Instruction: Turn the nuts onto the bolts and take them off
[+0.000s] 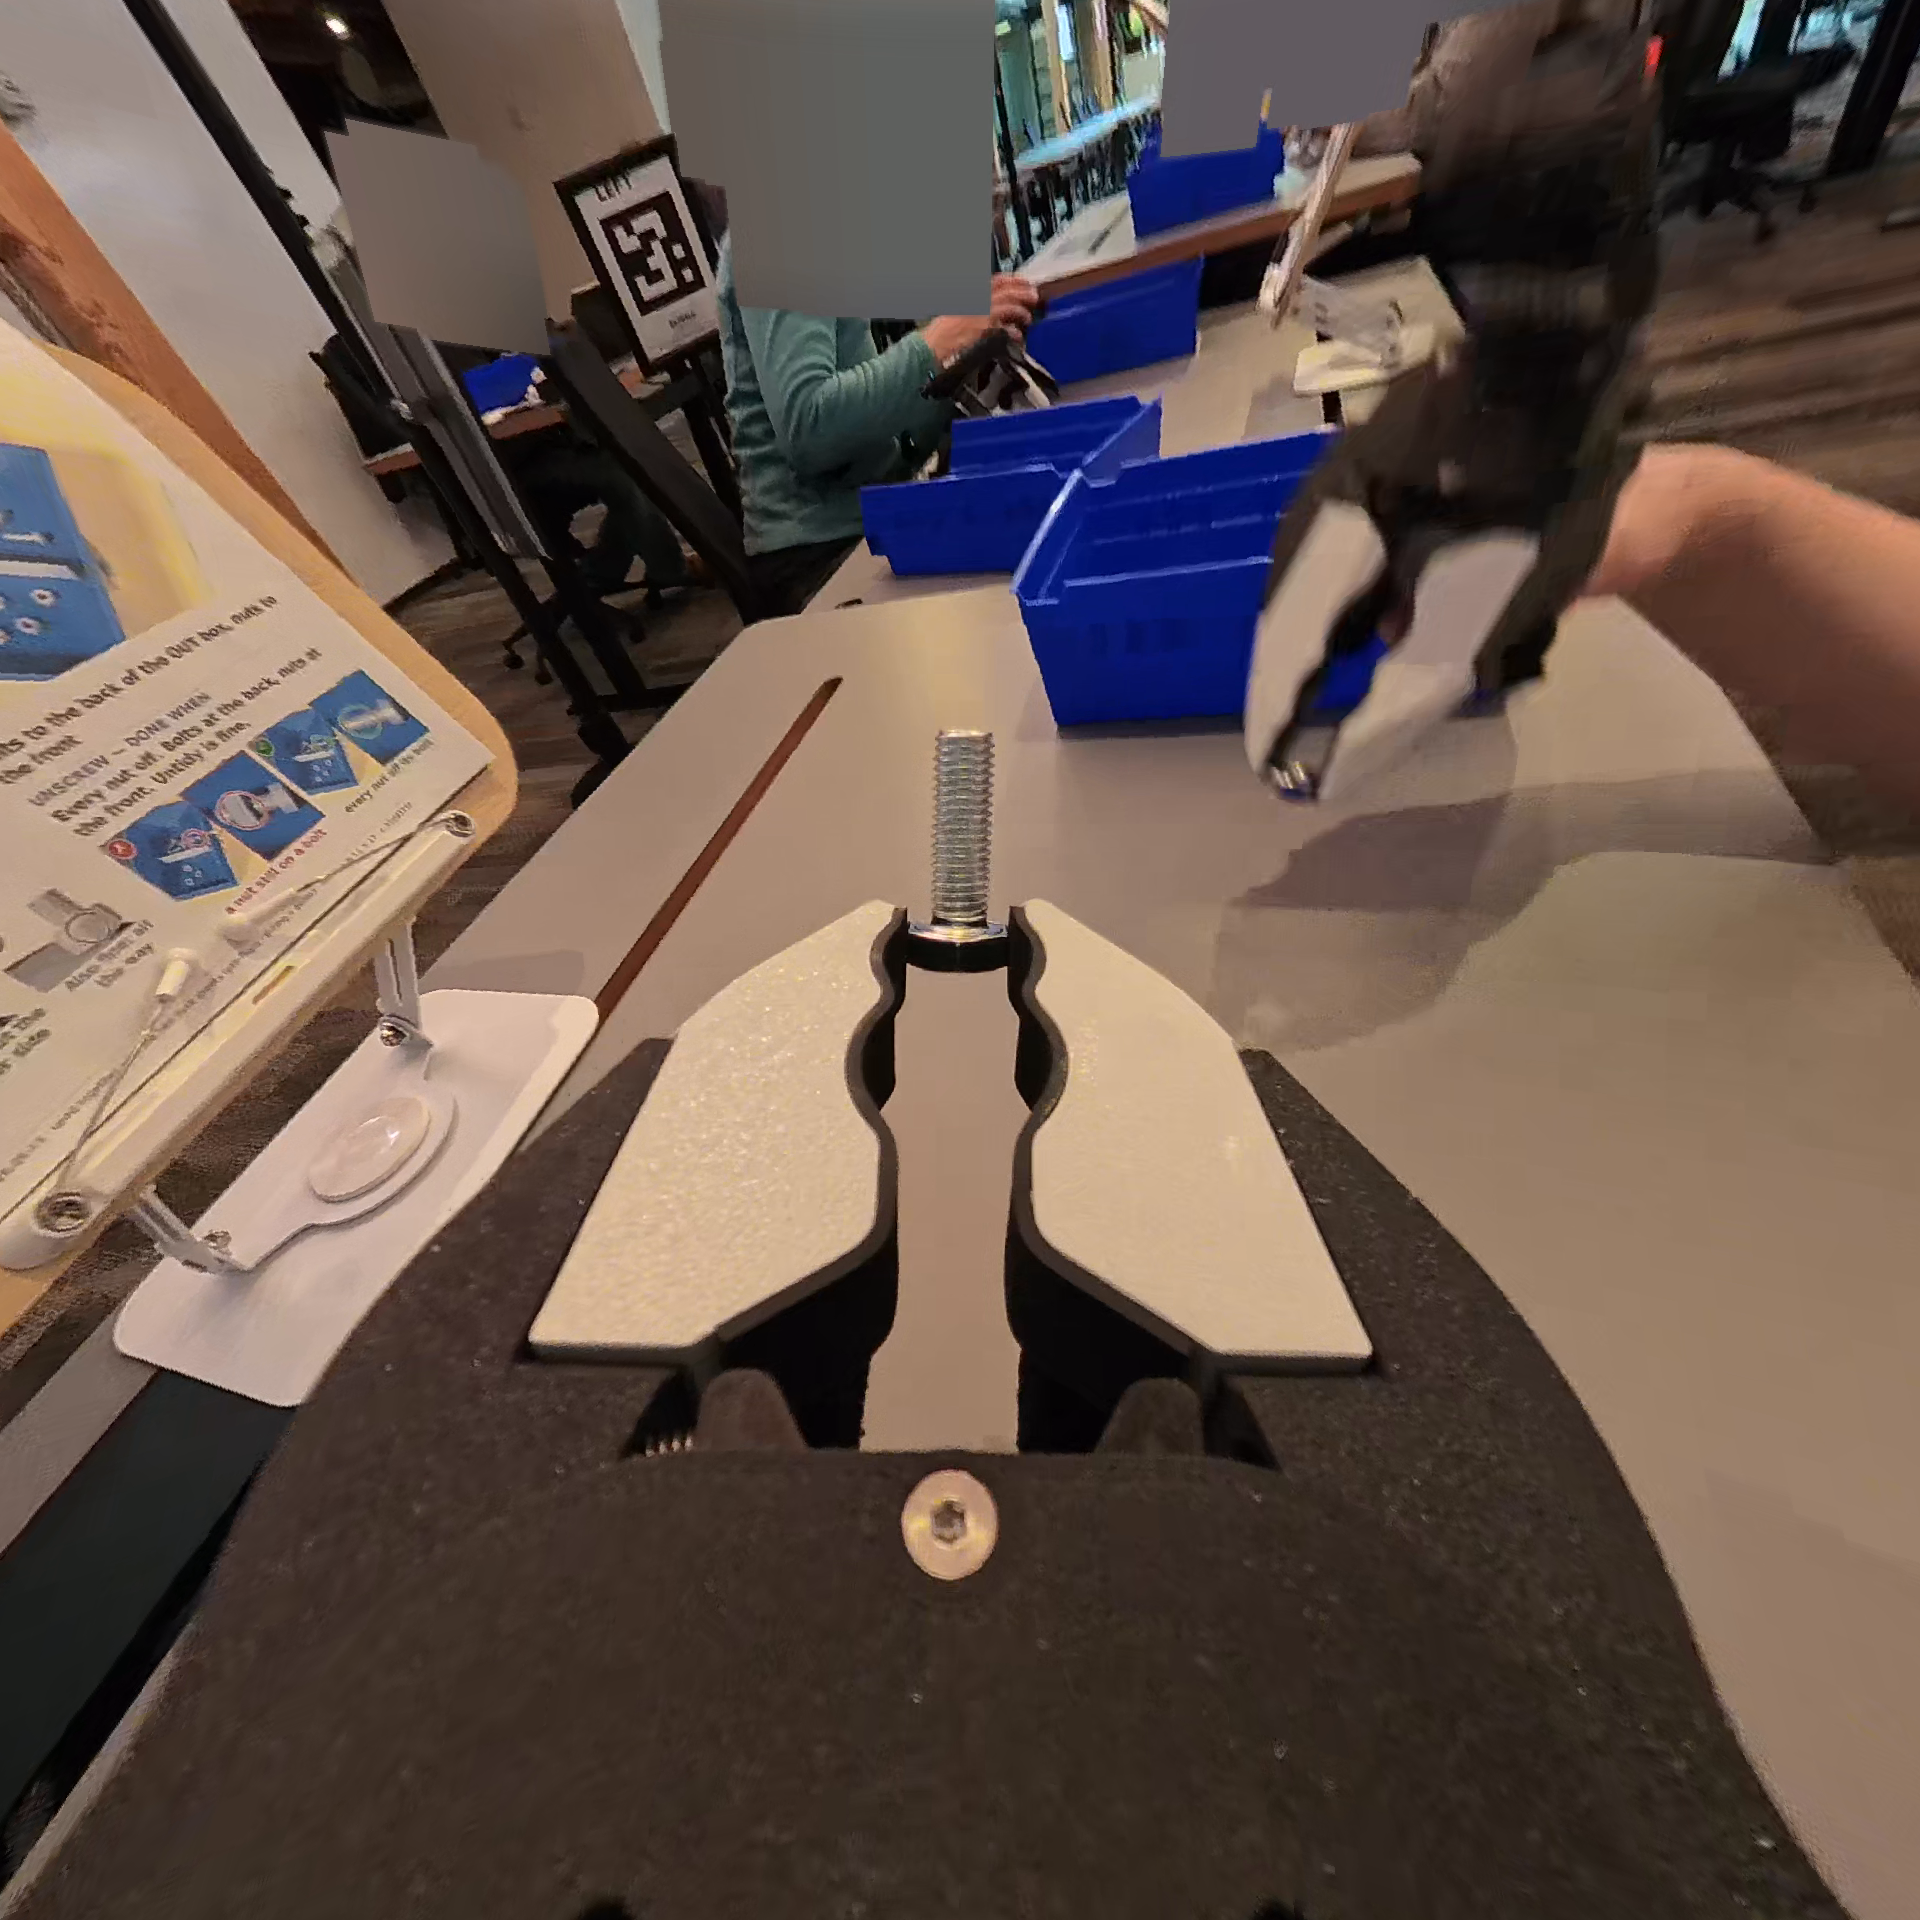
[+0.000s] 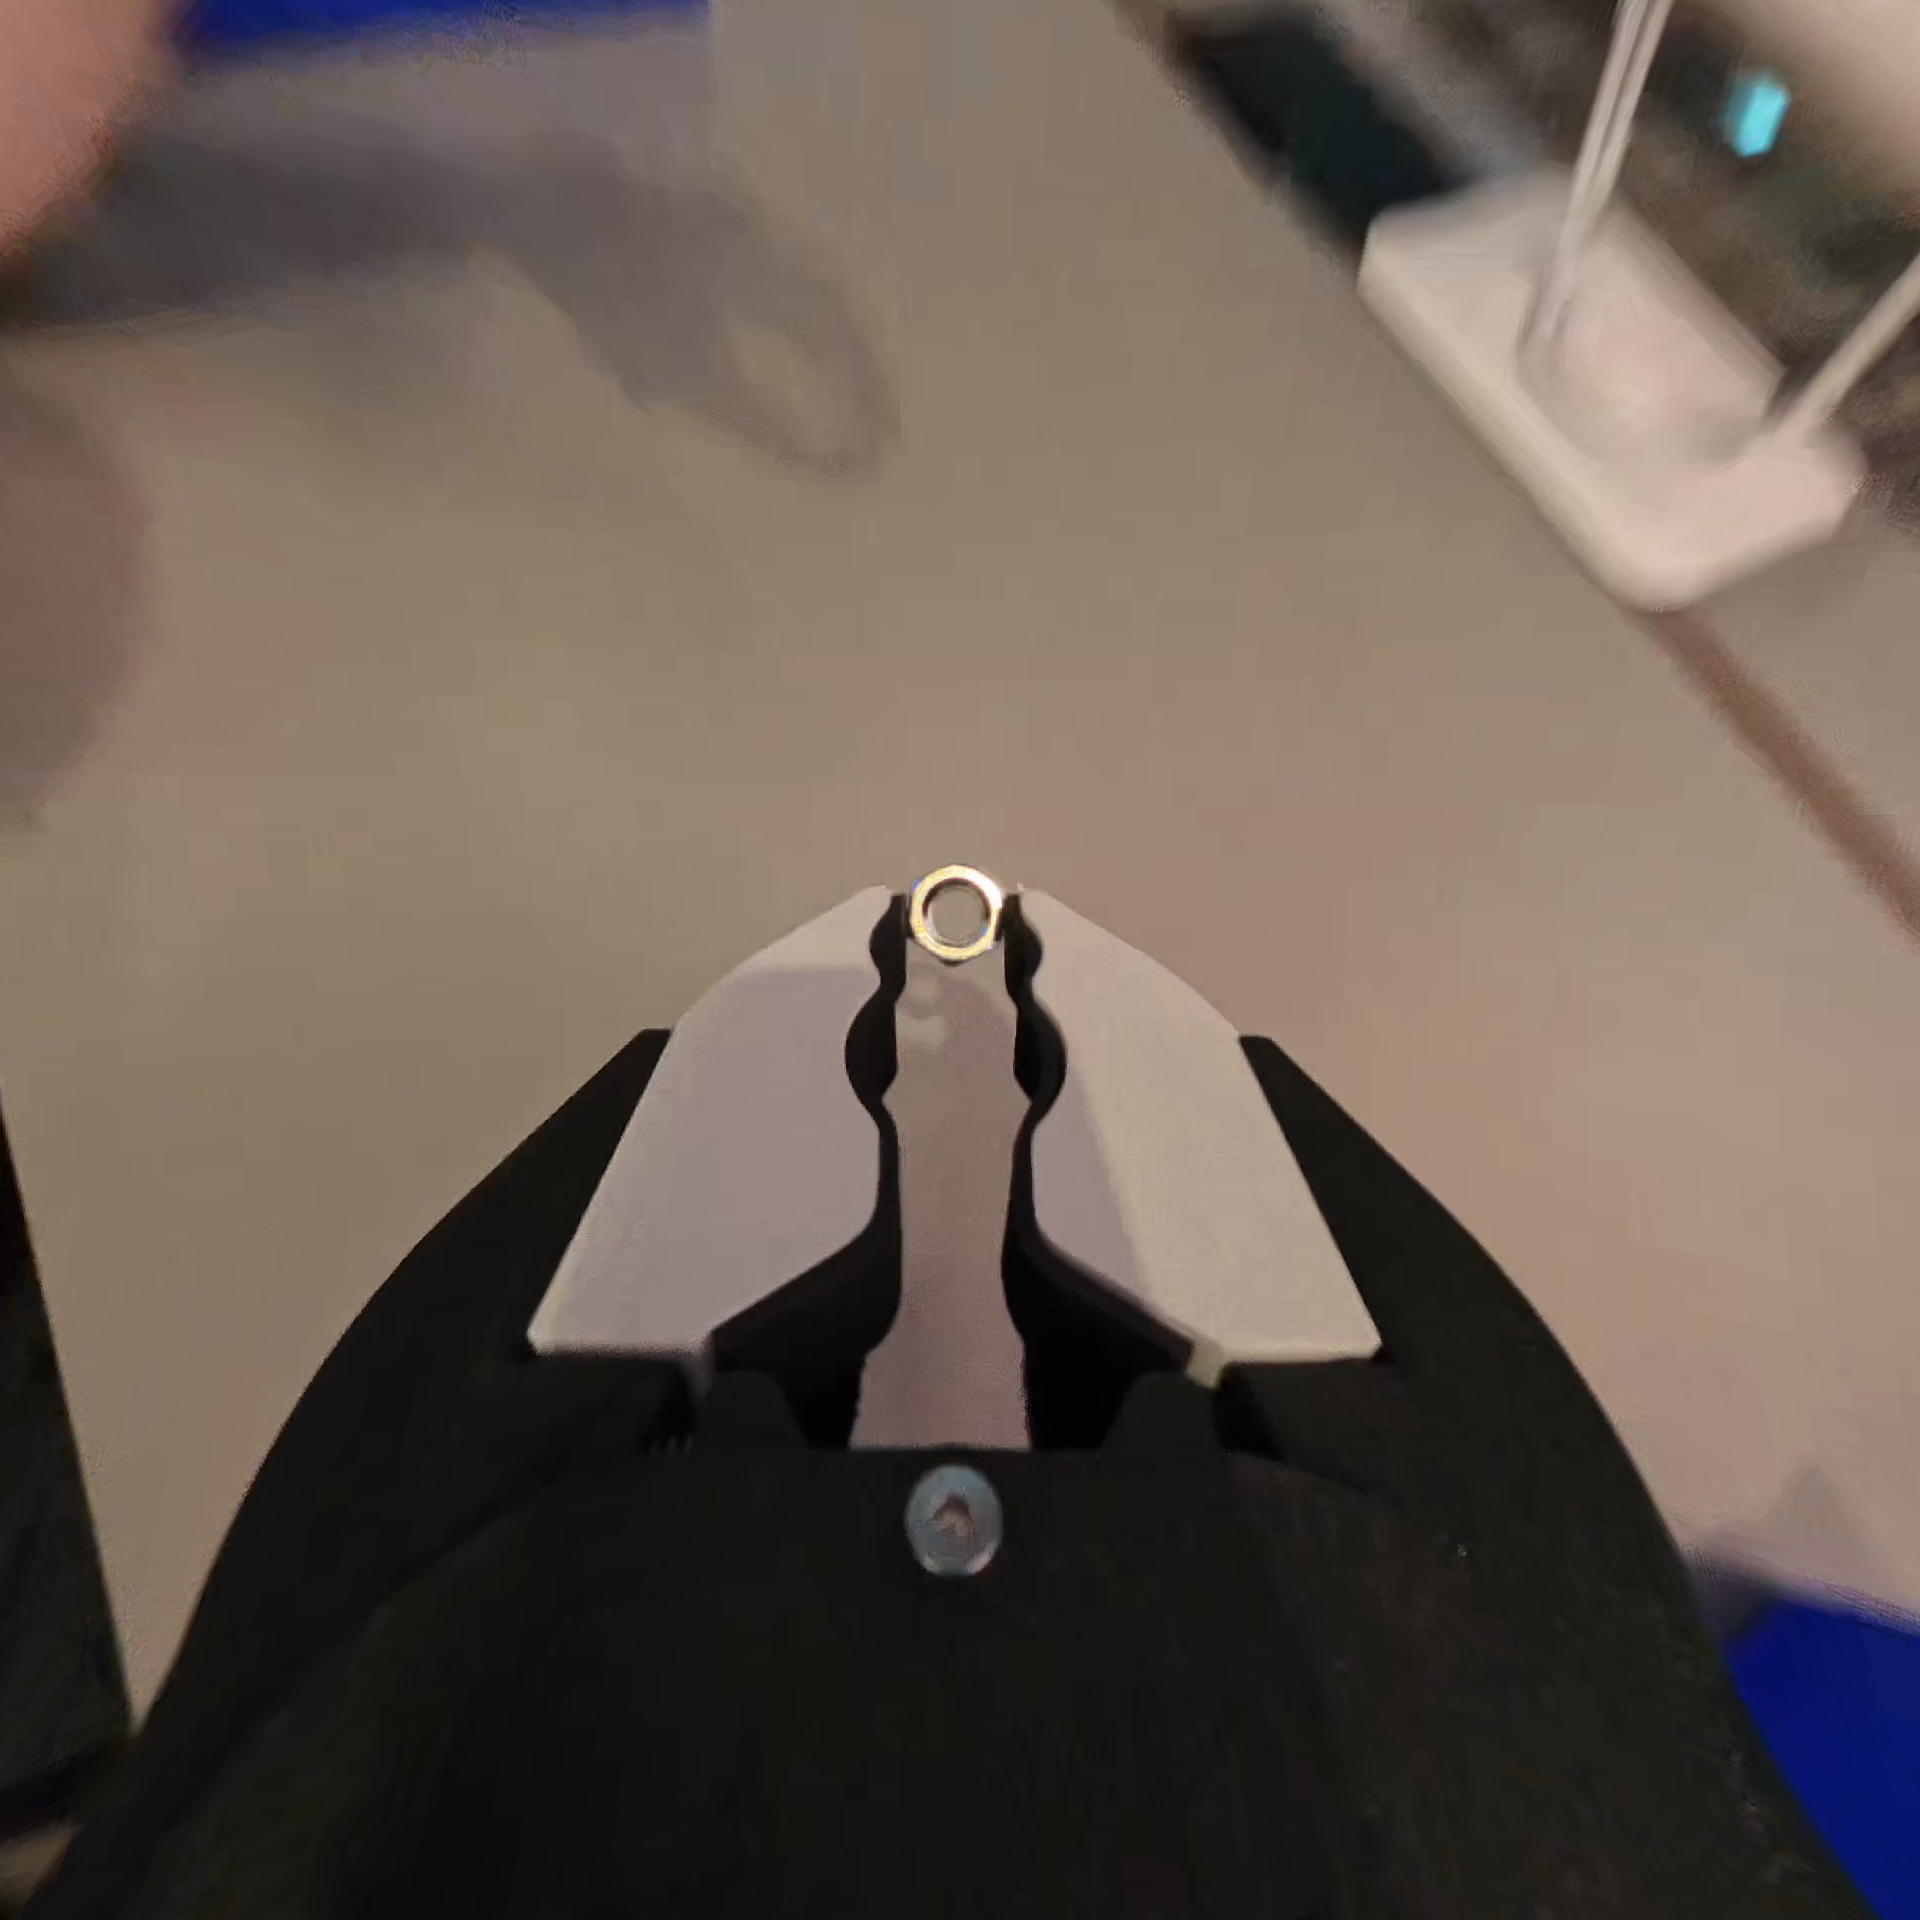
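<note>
My left gripper (image 1: 954,940) clamps the bolt (image 1: 962,826) head, shank pointing away; my right gripper (image 2: 956,914) pinches the nut (image 2: 955,914), apart to the bolt's right.

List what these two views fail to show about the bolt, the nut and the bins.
- Bolt head: left wrist view, mostly hidden between the left gripper fingertips.
- Nut threads: right wrist view, too small; held by the right gripper.
- Bolt itself: absent from the blurred right wrist view.
- Blue bin contents: left wrist view, hidden by its wall and the right gripper.
</note>
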Available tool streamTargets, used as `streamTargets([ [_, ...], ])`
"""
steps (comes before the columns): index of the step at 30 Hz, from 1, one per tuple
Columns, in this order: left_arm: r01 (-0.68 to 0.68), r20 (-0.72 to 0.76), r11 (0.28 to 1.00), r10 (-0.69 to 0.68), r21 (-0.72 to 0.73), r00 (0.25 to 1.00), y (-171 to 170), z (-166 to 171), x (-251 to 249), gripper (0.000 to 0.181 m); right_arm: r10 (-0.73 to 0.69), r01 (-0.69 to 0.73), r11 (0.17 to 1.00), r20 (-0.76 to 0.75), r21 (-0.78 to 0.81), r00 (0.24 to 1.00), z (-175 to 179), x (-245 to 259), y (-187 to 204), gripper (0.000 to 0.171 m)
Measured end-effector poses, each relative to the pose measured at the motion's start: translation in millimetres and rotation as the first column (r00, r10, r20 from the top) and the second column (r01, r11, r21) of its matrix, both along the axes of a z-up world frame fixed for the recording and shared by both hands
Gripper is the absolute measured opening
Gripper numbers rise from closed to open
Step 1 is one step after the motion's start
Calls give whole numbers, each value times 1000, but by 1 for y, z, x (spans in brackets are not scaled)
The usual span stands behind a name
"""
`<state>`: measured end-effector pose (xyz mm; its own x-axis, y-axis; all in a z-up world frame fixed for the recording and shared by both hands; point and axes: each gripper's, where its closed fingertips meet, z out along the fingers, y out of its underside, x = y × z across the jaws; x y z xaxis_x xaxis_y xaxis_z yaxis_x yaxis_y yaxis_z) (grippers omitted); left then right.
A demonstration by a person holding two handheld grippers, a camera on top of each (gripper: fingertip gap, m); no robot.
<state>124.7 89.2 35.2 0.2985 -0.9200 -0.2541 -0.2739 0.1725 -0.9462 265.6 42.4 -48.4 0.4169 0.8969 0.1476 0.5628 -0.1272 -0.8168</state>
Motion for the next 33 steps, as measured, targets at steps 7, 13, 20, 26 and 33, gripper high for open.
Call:
streamTargets([
  [7, 104, -25, 994, -104, -22, 994, -16, -10, 13, 18, 417, -358, 890, -186, 282, 890, 121, -98, 8, 17],
  [13, 165, -43, 986, -165, 7, 985, -28, -9, 10, 18, 501, -452, 829, -79, 331, 862, 110, -117, 11, 17],
  [20, 236, -82, 972, -235, 2, 969, -42, -15, 18, 18, 598, -533, 773, -115, 344, 793, 115, -120, -10, 17],
  [26, 286, -70, 958, -285, 3, 956, -52, -13, 21, 18, 615, -571, 760, -61, 310, 786, 105, -119, -16, 17],
  [33, 329, -86, 944, -329, -12, 940, -61, -16, 24, 18, 620, -589, 755, -19, 287, 785, 97, -115, -21, 17],
])
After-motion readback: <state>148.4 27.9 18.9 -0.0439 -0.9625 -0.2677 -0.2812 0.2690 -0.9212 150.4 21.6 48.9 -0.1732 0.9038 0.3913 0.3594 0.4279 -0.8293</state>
